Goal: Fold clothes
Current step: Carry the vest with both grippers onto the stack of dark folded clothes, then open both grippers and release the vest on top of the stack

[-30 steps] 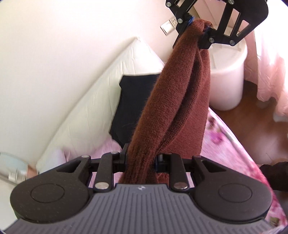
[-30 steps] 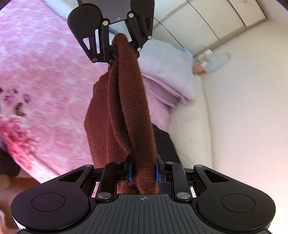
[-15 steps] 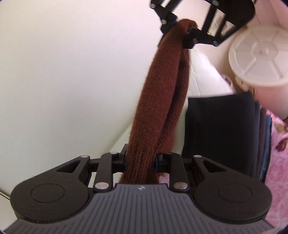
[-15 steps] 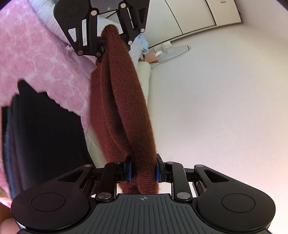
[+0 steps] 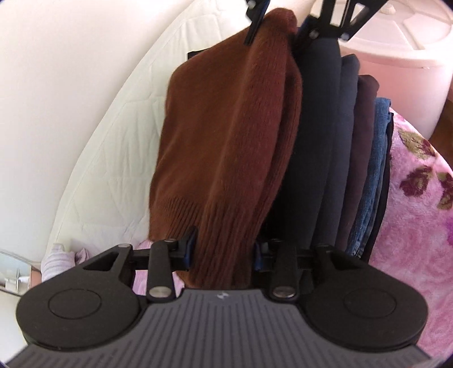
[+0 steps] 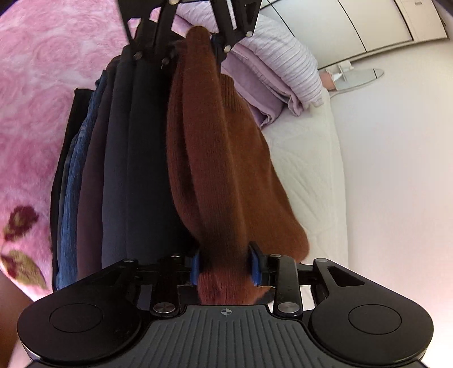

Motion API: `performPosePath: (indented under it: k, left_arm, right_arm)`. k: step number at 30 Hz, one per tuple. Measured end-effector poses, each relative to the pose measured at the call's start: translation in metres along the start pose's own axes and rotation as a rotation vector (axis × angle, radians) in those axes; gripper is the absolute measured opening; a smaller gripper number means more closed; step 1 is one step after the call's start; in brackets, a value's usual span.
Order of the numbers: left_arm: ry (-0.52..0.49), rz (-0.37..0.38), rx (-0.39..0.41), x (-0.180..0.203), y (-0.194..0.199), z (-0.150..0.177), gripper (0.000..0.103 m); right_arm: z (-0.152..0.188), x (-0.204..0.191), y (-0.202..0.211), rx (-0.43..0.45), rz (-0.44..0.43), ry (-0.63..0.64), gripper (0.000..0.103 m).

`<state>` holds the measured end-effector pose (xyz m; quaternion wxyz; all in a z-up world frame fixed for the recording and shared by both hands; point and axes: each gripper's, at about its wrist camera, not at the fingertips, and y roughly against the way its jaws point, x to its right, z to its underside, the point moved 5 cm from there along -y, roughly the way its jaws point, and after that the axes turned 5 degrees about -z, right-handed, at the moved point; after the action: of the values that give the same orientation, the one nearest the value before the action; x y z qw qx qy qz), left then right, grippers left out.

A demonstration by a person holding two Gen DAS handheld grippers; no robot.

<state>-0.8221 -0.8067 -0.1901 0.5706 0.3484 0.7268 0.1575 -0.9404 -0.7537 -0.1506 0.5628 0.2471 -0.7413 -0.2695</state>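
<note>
A folded rust-brown knit sweater (image 5: 226, 127) (image 6: 215, 158) lies stretched between my two grippers, resting against the top of a stack of folded dark clothes (image 5: 325, 141) (image 6: 136, 169). My left gripper (image 5: 223, 250) has one end of the sweater between its blue pads, and its jaws are opening. My right gripper (image 6: 225, 266) has the other end between its pads, which still touch the knit, and its jaws are opening too. Each gripper shows at the far end in the other's view: the right gripper (image 5: 279, 22), the left gripper (image 6: 195, 42).
The stack holds navy, purple-brown, denim and black pieces and sits on a pink rose-patterned blanket (image 5: 410, 212) (image 6: 34, 99). A white quilted mattress (image 5: 113, 127) (image 6: 305, 158) runs along a pale wall. A white lidded bin (image 5: 396, 51) stands beyond; lilac folded bedding (image 6: 283, 65) lies nearby.
Both grippers came down with the hanging sweater and laid it on the stack of folded clothes. Their jaws now stand wider around the knit than before.
</note>
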Motion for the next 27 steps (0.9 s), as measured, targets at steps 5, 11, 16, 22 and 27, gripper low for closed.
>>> performPosePath:
  k: [5, 11, 16, 22, 27]
  left_arm:
    - [-0.040, -0.034, -0.008, 0.003, -0.012, -0.002, 0.025]
    - [-0.048, -0.034, -0.020, 0.005, -0.025, -0.002, 0.024]
    - [-0.002, -0.033, -0.043, -0.001, -0.023, -0.001, 0.025]
    - [0.207, -0.003, -0.086, -0.016, 0.004, 0.006, 0.025]
    - [0.603, 0.037, -0.027, -0.045, 0.051, 0.022, 0.025]
  right_arm:
    - [0.003, 0.010, -0.020, 0.004, -0.052, -0.052, 0.027]
    - [-0.006, 0.016, -0.001, -0.035, -0.015, -0.149, 0.025]
    - [-0.007, 0.000, -0.010, -0.060, -0.052, -0.170, 0.026]
    - [-0.005, -0.004, 0.006, -0.070, -0.031, -0.166, 0.032]
    - [0.004, 0.018, 0.047, 0.013, -0.112, -0.519, 0.032]
